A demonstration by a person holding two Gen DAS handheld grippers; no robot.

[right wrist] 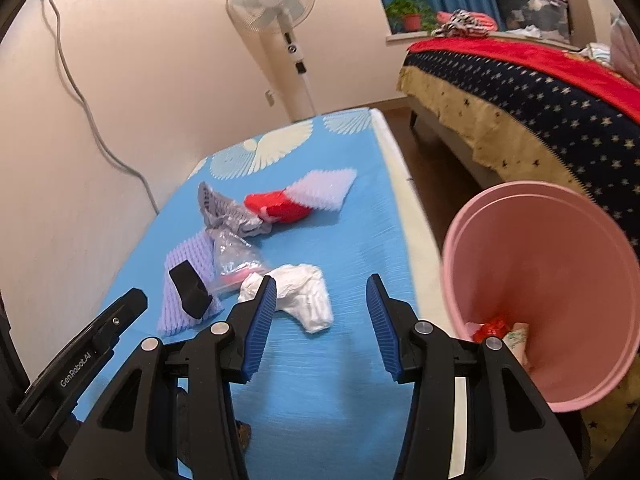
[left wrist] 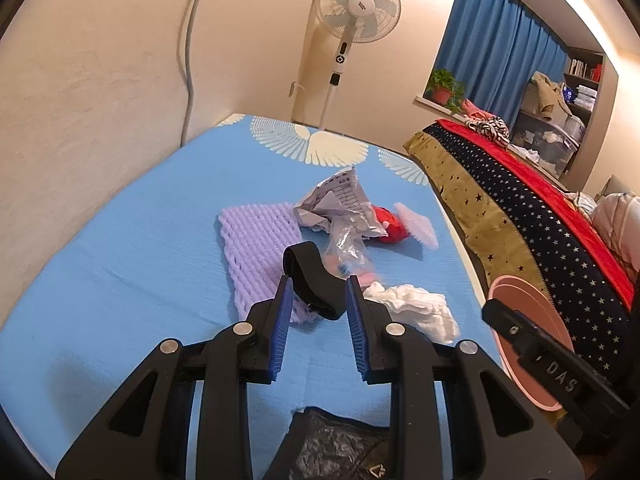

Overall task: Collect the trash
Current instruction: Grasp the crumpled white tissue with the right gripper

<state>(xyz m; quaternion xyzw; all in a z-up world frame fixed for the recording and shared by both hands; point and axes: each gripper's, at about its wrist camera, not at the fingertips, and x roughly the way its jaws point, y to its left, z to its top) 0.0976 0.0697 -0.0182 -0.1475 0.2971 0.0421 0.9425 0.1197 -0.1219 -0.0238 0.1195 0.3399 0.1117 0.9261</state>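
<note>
We see our left gripper (left wrist: 316, 284) with its blue ribbed pads parted and nothing between them; past the gap, at twelve o'clock, a black fabric strap (left wrist: 314, 286) lies across the lilac foam mesh sleeve (left wrist: 256, 248). Our right gripper (right wrist: 322, 282) is likewise released, its jaws wider apart and empty above the light blue patterned table cover (right wrist: 320, 360).

The trash lies scattered on that cover. A crumpled white tissue (right wrist: 298, 296) sits just beyond the right gripper's left pad, partly hidden by it. At about eleven o'clock from the tissue is a clear plastic bag (right wrist: 232, 252), its contents too blurred to name. Farther on lie a crumpled printed paper (left wrist: 340, 204), a red wrapper (right wrist: 280, 208) and a pale foam net (right wrist: 324, 190), the three overlapping so their edges are hard to separate.

At three o'clock in the right wrist view a pink plastic bin (right wrist: 560, 280) stands beside the table, with a few scraps at its bottom, cut off by the gripper. A dark crinkled bag (left wrist: 340, 444) shows beneath the left gripper, mostly covered.
</note>
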